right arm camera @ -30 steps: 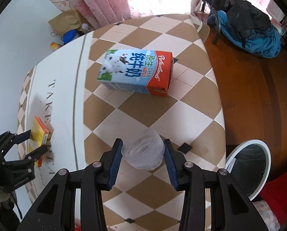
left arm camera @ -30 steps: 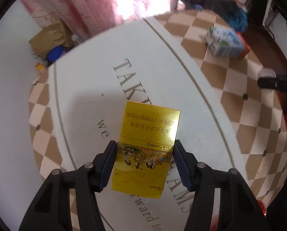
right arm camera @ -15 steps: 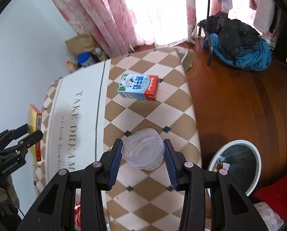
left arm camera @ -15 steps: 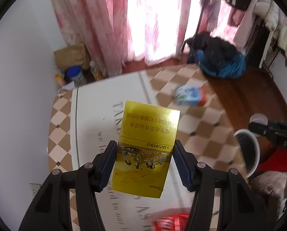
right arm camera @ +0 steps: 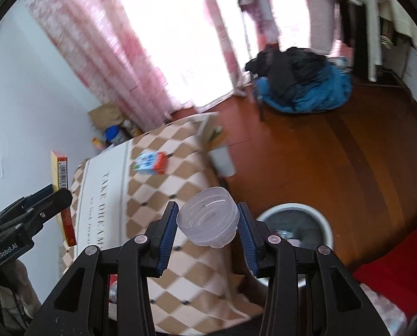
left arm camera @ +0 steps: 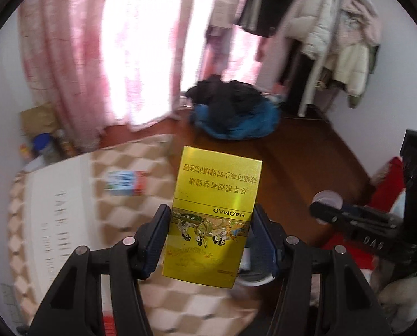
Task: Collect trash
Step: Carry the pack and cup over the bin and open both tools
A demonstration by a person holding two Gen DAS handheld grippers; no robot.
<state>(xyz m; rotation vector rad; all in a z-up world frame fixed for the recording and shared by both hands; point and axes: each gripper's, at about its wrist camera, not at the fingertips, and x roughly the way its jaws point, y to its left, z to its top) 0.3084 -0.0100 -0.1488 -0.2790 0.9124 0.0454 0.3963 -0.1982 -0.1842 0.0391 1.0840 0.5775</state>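
Below me a checkered tablecloth [right arm camera: 163, 196] meets dark wood floor with pink curtains [left arm camera: 68, 56] behind. My left gripper [left arm camera: 211, 240] clamps a yellow cigarette pack [left arm camera: 214, 215] by its long sides, long axis pointing straight ahead, in the air above the table edge. My right gripper [right arm camera: 208, 225] squeezes a clear plastic cup [right arm camera: 208, 219], tilted, beside the white bin [right arm camera: 295, 221]; a milk carton [right arm camera: 151, 163] lies on the cloth.

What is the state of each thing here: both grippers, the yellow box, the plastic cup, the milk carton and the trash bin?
left gripper: shut on the yellow box, lifted above the table.
yellow box: closed, held upright.
right gripper: shut on the plastic cup.
plastic cup: held tilted, looks empty.
milk carton: lying on its side on the table.
trash bin: open, some trash inside.
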